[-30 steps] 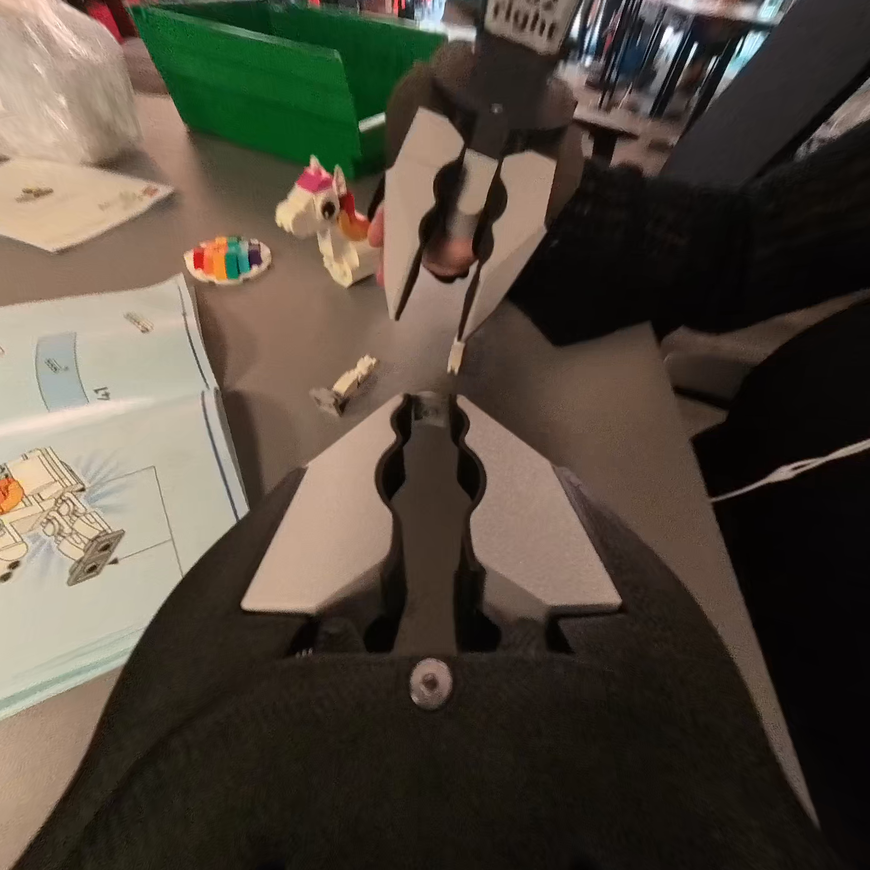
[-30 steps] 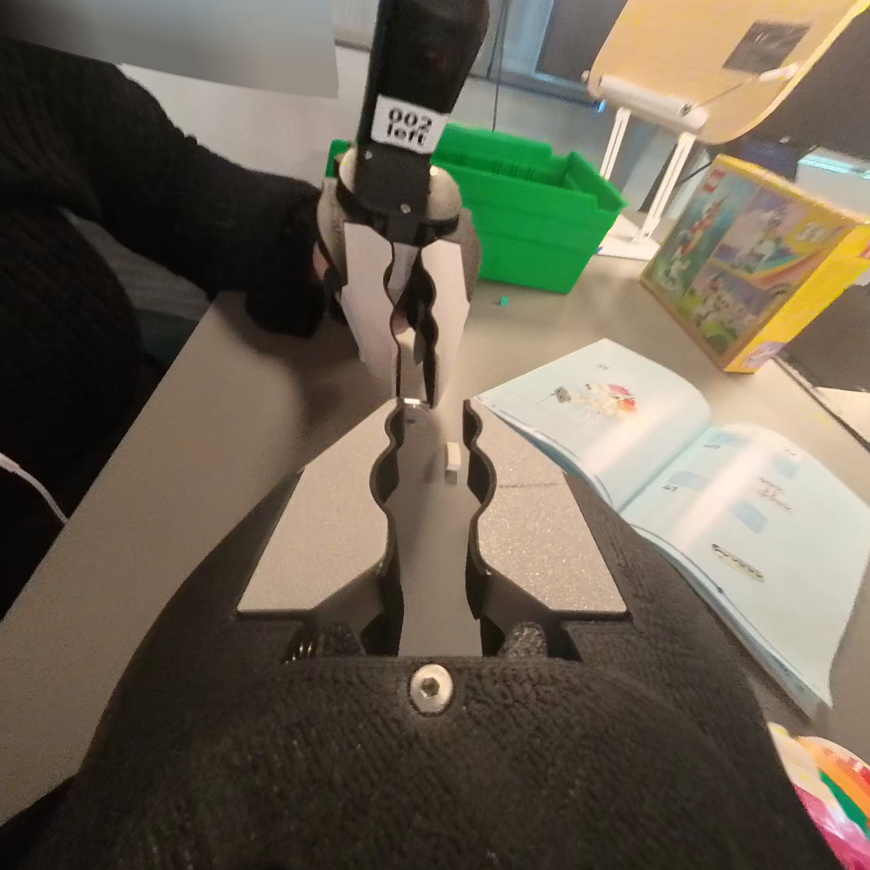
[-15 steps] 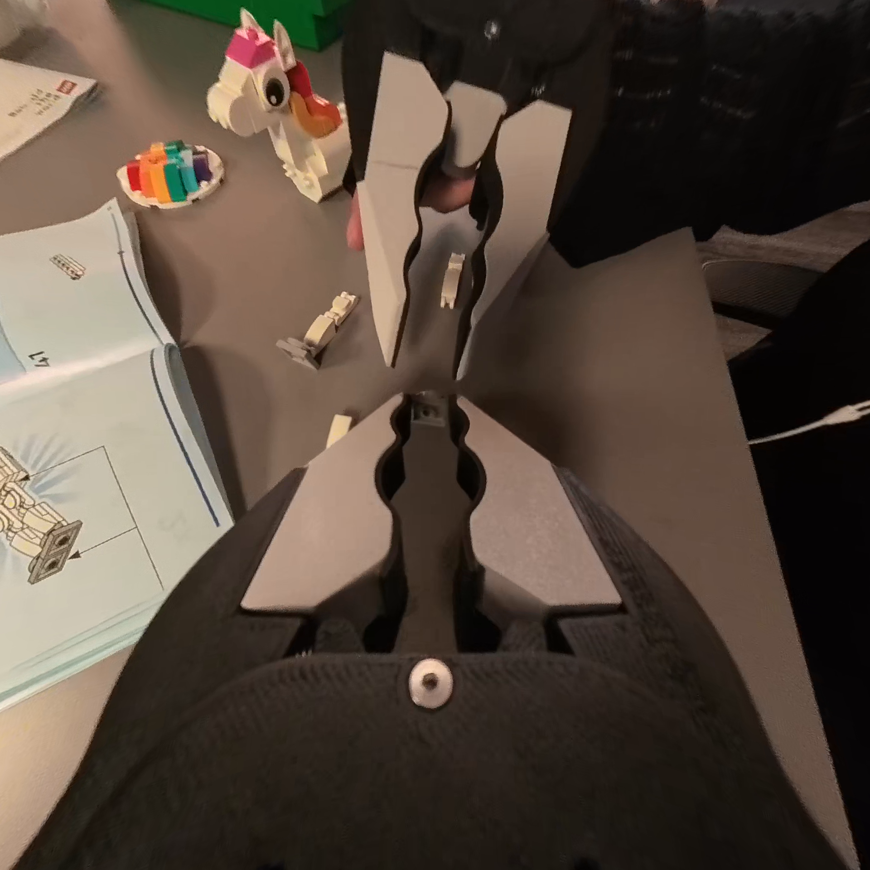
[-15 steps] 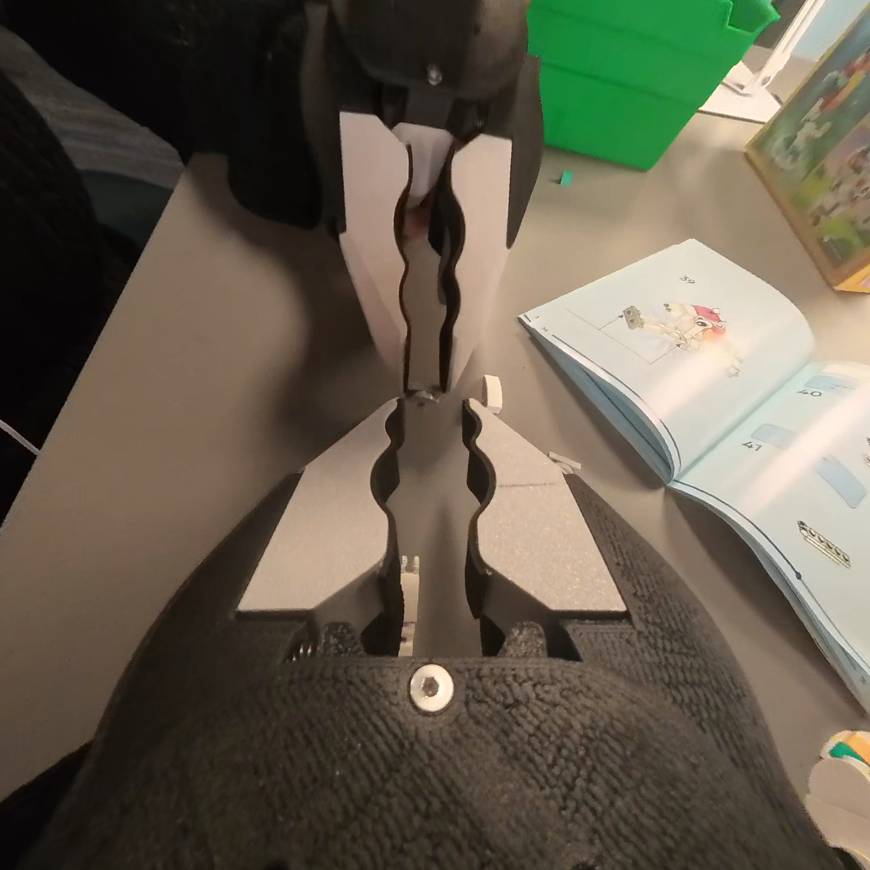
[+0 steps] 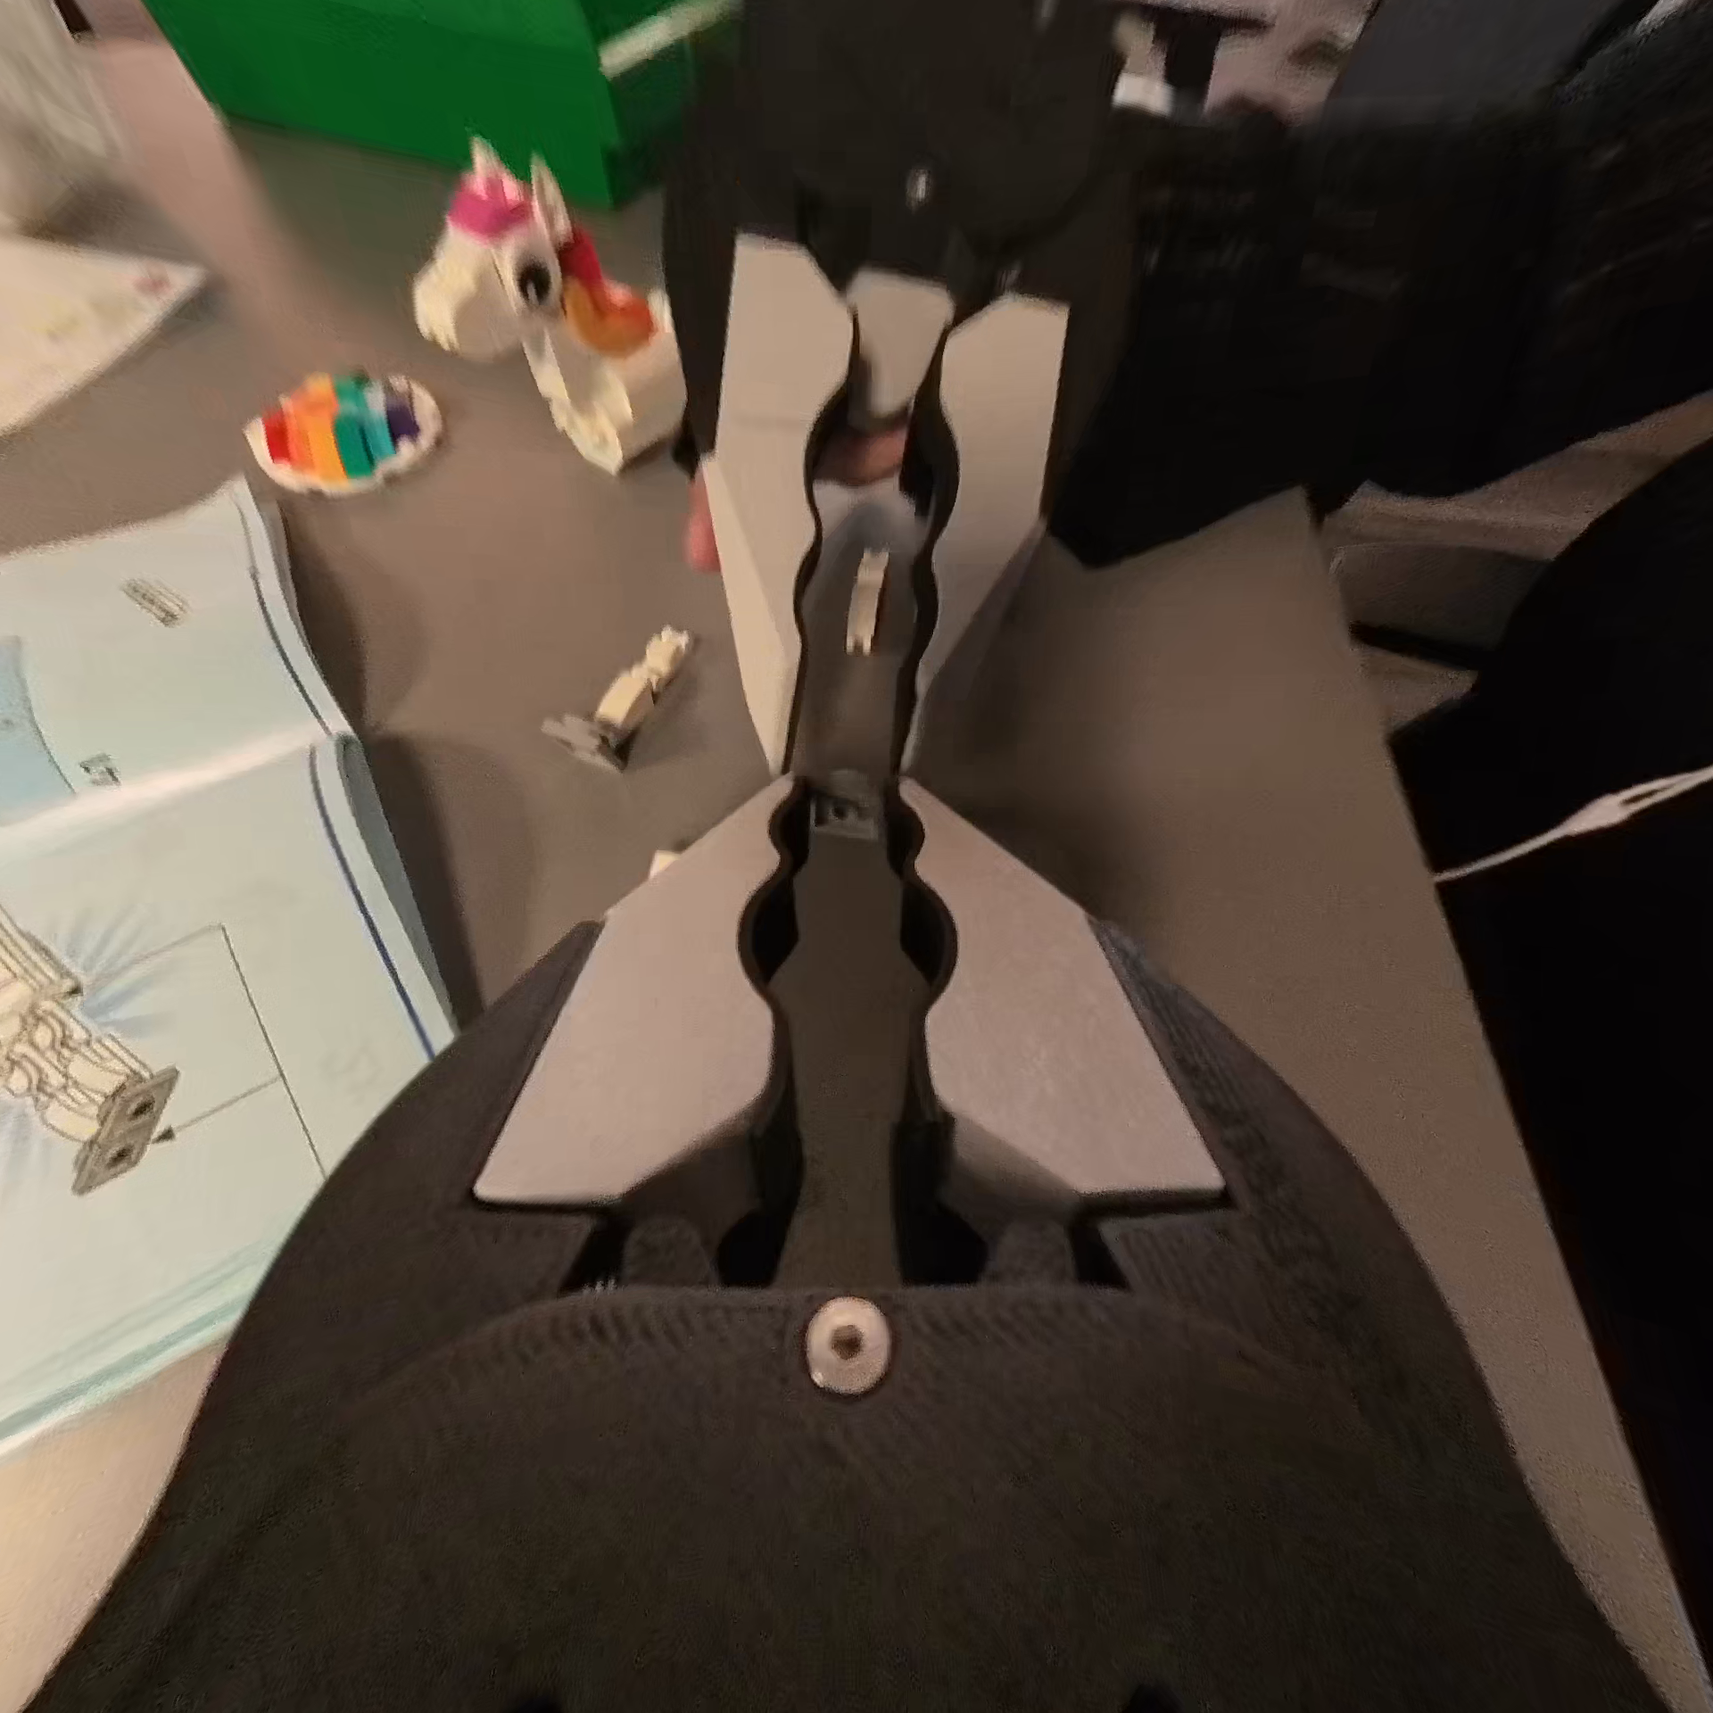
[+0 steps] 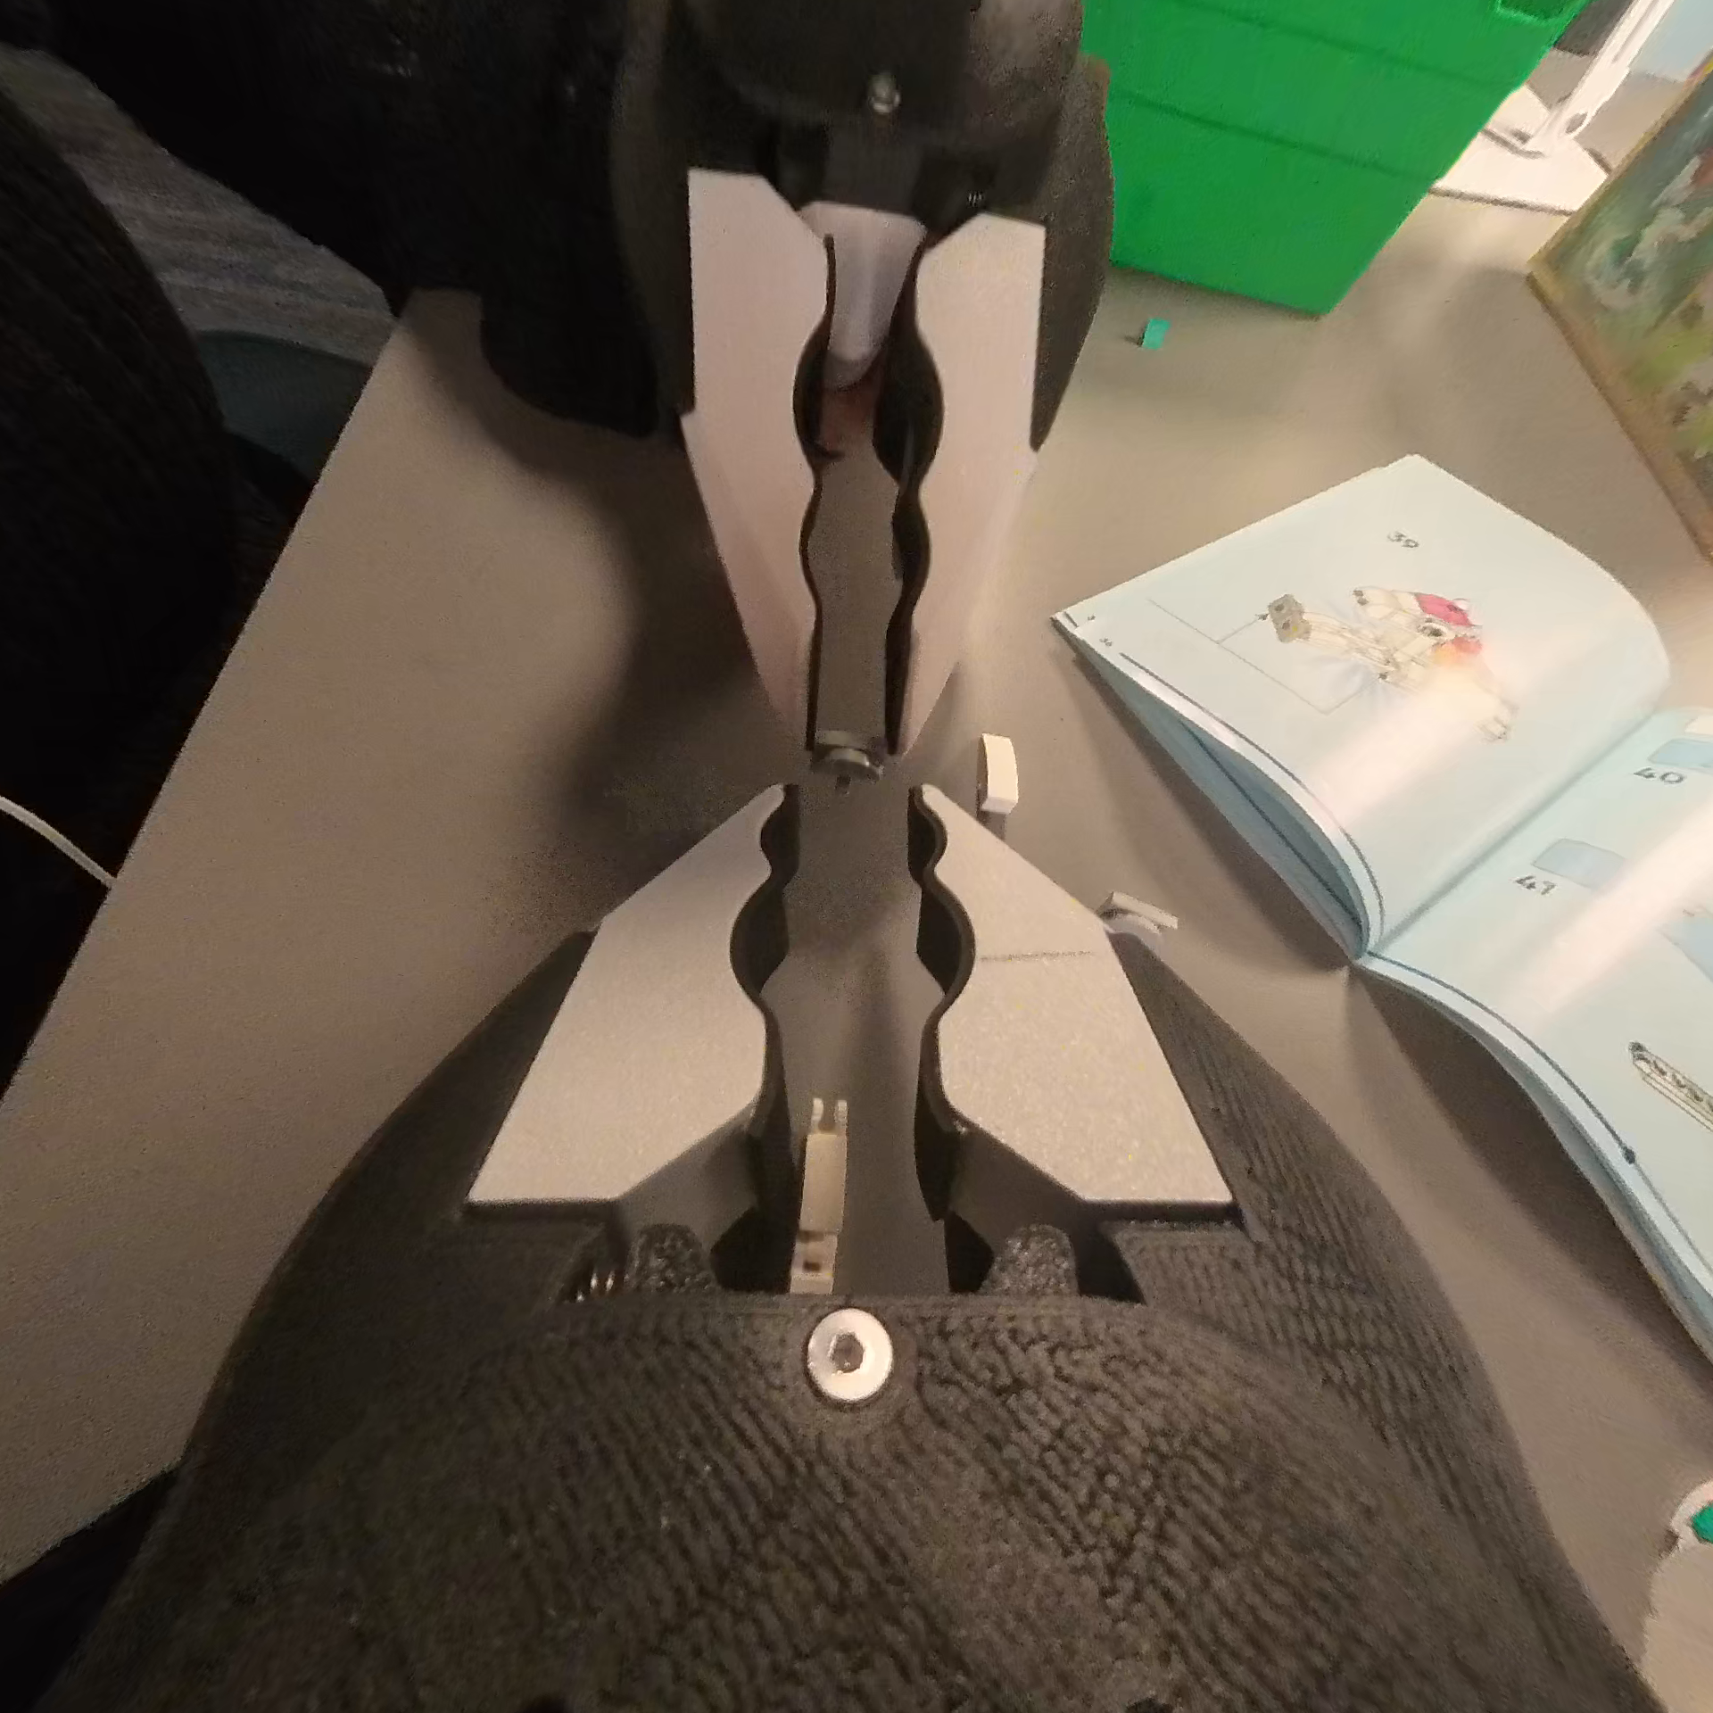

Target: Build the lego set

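Note:
My left gripper (image 5: 843,805) is shut on a small dark grey lego piece (image 5: 843,818). It also shows in the right wrist view (image 6: 845,746), held at the left gripper's tips (image 6: 848,737). My right gripper (image 6: 848,808) is open and empty, tip to tip with the left one and just short of the grey piece. A small white lego piece (image 6: 820,1196) lies on the table between the right gripper's fingers, near their base. It also shows in the left wrist view (image 5: 867,602). The partly built white unicorn (image 5: 547,306) stands at the back left.
An open instruction booklet (image 5: 139,881) (image 6: 1390,742) lies beside the grippers. A rainbow disc (image 5: 343,431) and a small white and grey sub-assembly (image 5: 630,695) lie near the unicorn. A green bin (image 6: 1298,139), a lego box (image 6: 1650,324) and loose white pieces (image 6: 996,769) are nearby. Both grippers' tips are close together, under 4 cm apart. My right tips are roughly 20 cm from the rainbow disc (image 5: 343,431).
The two grippers have come together tip to tip, low over the table. The white piece has left the right gripper's tips and now lies between its fingers. The left keeps its grey piece.

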The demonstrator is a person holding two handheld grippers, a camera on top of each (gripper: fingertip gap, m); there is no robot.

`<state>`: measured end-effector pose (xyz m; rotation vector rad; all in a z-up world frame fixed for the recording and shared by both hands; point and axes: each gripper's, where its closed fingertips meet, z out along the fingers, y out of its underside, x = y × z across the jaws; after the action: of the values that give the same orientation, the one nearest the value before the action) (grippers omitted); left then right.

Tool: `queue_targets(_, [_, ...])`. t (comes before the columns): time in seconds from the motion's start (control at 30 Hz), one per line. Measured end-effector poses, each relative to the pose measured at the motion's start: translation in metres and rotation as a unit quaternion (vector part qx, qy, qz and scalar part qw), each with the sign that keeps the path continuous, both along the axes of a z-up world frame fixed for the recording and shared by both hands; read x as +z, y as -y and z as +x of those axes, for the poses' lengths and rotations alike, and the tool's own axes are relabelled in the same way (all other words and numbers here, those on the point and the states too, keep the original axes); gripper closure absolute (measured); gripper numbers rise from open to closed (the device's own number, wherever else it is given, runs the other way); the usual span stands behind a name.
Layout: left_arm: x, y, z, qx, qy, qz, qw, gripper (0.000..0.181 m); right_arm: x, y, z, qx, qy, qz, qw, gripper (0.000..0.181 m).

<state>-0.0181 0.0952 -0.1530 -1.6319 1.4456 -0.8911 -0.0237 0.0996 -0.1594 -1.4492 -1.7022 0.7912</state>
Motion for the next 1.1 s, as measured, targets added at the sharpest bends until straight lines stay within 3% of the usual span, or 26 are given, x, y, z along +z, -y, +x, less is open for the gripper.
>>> queue_targets(0.17, [0.030, -0.007, -0.001, 0.026, 0.103, -0.071, 0.992, 0.166, 0.031, -0.005, -0.007, -0.003, -0.084, 0.107, 0.991, 0.158])
queue_targets(0.3, [0.040, -0.006, -0.004, 0.013, 0.148, -0.163, 0.975, 0.166, 0.044, 0.001, -0.007, 0.024, -0.105, 0.295, 0.949, 0.159])
queue_targets(0.4, [0.036, -0.004, -0.004, 0.003, 0.145, -0.197, 0.970, 0.166, 0.040, 0.003, -0.011, 0.035, -0.088, 0.363, 0.927, 0.163])
queue_targets(0.87, [0.038, 0.000, -0.003, -0.018, 0.165, -0.254, 0.953, 0.166, 0.040, 0.007, -0.013, 0.045, -0.078, 0.402, 0.911, 0.148])
queue_targets(1.1, [0.045, 0.001, -0.003, -0.027, 0.186, -0.266, 0.945, 0.166, 0.043, 0.006, -0.013, 0.038, -0.085, 0.411, 0.907, 0.167])
